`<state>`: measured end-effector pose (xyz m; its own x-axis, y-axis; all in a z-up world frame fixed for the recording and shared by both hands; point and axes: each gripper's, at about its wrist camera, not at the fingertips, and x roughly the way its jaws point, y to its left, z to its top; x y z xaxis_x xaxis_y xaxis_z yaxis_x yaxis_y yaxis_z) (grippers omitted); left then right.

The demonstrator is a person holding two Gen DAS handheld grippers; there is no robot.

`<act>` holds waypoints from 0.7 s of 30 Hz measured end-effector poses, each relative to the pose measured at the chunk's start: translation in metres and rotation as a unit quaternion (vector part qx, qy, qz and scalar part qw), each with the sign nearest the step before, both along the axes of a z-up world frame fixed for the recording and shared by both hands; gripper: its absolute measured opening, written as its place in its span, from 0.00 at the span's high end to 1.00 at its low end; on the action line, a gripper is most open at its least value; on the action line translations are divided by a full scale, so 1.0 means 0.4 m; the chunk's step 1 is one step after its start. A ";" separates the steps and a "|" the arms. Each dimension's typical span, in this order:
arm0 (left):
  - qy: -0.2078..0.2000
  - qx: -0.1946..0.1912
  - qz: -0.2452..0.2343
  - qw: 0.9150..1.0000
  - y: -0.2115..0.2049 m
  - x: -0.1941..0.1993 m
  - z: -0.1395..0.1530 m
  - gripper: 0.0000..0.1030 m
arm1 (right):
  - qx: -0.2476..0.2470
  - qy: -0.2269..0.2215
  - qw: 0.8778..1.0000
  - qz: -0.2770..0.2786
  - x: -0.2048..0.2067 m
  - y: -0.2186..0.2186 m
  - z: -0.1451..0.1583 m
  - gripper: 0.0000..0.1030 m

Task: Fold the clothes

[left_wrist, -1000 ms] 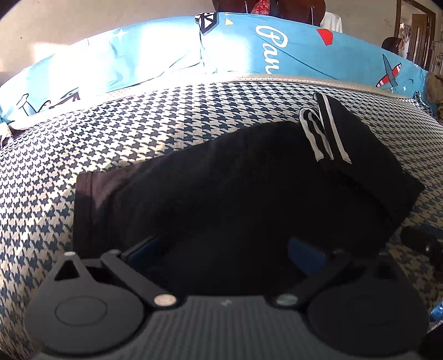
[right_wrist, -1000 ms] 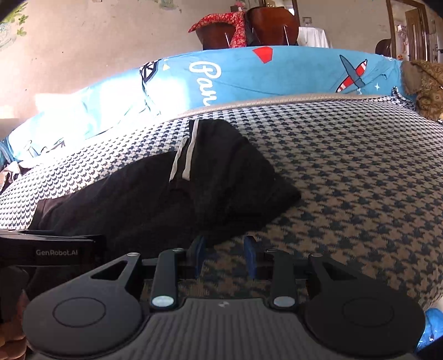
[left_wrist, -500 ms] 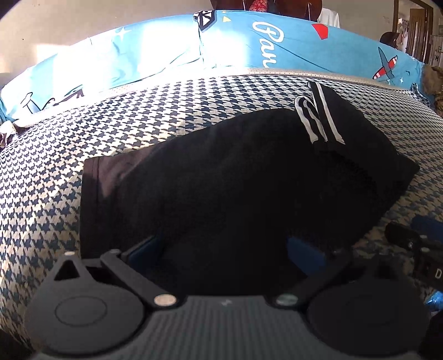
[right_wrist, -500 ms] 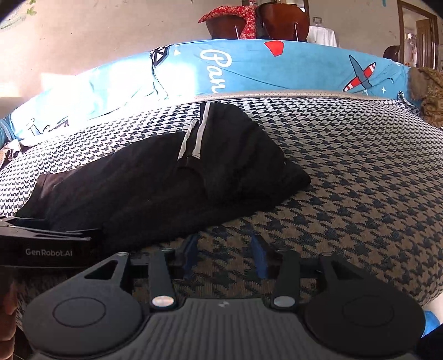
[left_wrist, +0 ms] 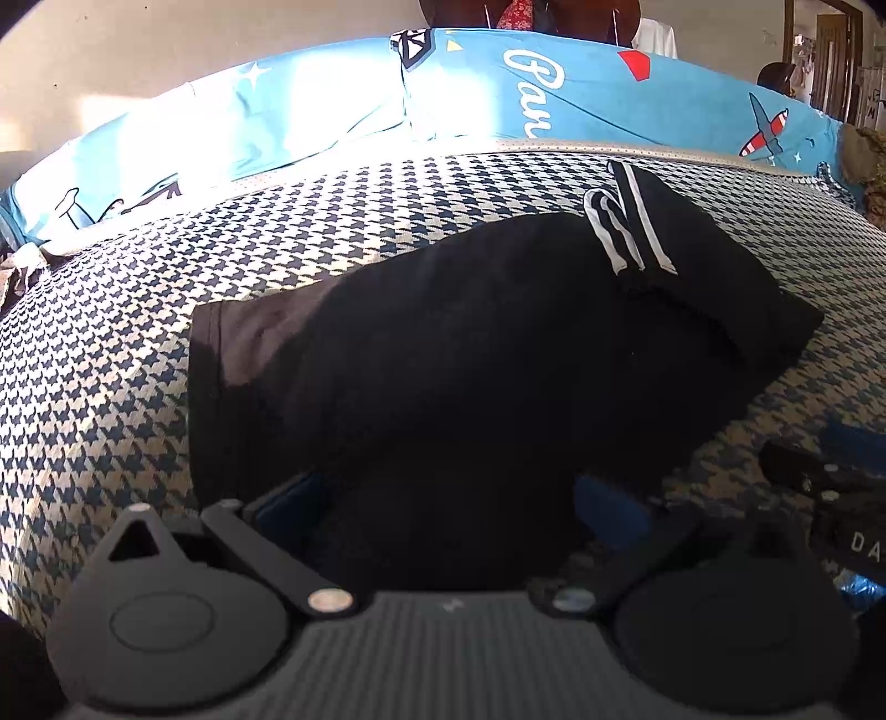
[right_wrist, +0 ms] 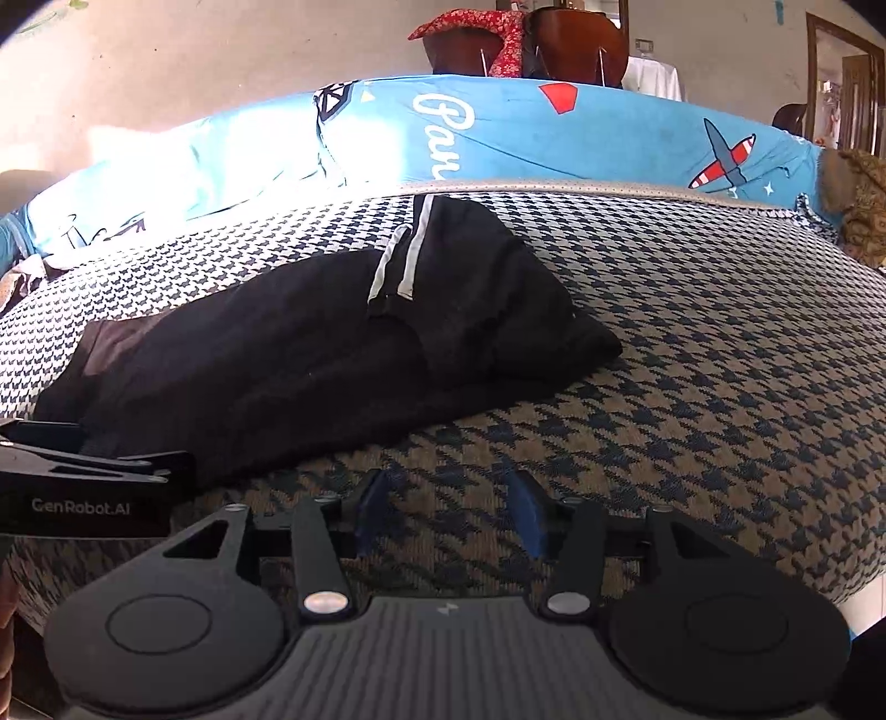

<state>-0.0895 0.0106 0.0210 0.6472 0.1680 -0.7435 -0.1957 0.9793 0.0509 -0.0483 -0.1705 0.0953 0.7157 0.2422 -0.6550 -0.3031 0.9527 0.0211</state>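
A black garment (left_wrist: 470,343) with white side stripes (left_wrist: 626,232) lies folded on the houndstooth bed cover (left_wrist: 111,387), one part doubled over its right end. My left gripper (left_wrist: 448,501) is open, its blue pads (left_wrist: 288,498) straddling the garment's near edge without pinching it. In the right wrist view the same garment (right_wrist: 332,343) lies to the upper left. There my right gripper (right_wrist: 448,515) stands open over bare cover, just off the garment's near right edge, with nothing between its fingers. The left gripper's body (right_wrist: 94,482) shows at that view's left.
Blue printed pillows (right_wrist: 498,133) line the far side of the bed. A brown patterned blanket (right_wrist: 858,199) sits at the far right. Chairs with a red cloth (right_wrist: 498,33) stand behind the bed. The houndstooth cover (right_wrist: 720,332) stretches flat to the right of the garment.
Both grippers have drawn back from the garment toward the bed's near edge. The right gripper's fingers have spread wider. The garment itself lies as before.
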 end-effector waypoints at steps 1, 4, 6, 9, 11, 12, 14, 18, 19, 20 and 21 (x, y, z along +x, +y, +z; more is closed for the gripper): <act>0.002 -0.002 -0.001 1.000 0.002 -0.001 -0.002 0.00 | 0.000 0.001 1.000 0.000 0.000 0.000 0.000 0.51; 0.003 0.001 -0.004 1.000 0.002 0.000 -0.006 0.00 | 0.001 0.003 1.000 -0.001 0.001 0.001 -0.002 0.51; 0.003 0.000 -0.004 1.000 0.001 -0.001 -0.008 0.00 | 0.003 0.004 1.000 -0.001 0.001 0.000 -0.003 0.50; 0.001 0.001 -0.006 1.000 0.000 -0.003 -0.011 0.00 | 0.003 0.004 1.000 -0.001 0.001 -0.001 -0.004 0.50; 0.001 0.003 -0.008 1.000 0.000 -0.004 -0.012 0.00 | 0.001 0.003 1.000 0.001 -0.001 0.000 -0.005 0.50; 0.000 0.003 -0.009 1.000 0.000 -0.005 -0.013 0.00 | 0.000 0.002 1.000 0.002 -0.001 0.000 -0.005 0.50; 0.001 0.002 -0.011 1.000 0.002 -0.005 -0.012 0.00 | -0.002 0.001 1.000 0.004 -0.002 0.001 -0.006 0.50; -0.001 0.004 -0.013 1.000 0.001 -0.008 -0.013 0.00 | -0.002 0.000 1.000 0.007 -0.005 -0.001 -0.008 0.49; -0.002 0.005 -0.013 1.000 0.000 -0.008 -0.013 0.00 | -0.003 -0.001 1.000 0.008 -0.006 -0.001 -0.008 0.49; -0.002 0.006 -0.013 1.000 0.000 -0.009 -0.013 0.00 | -0.003 -0.001 1.000 0.009 -0.007 -0.001 -0.008 0.49; -0.003 0.007 -0.014 1.000 0.000 -0.009 -0.013 0.00 | -0.004 -0.002 1.000 0.010 -0.008 -0.001 -0.009 0.48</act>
<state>-0.0932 0.0105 0.0157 0.6560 0.1601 -0.7376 -0.1691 0.9836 0.0631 -0.0514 -0.1707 0.0918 0.7130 0.2503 -0.6550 -0.3214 0.9469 0.0119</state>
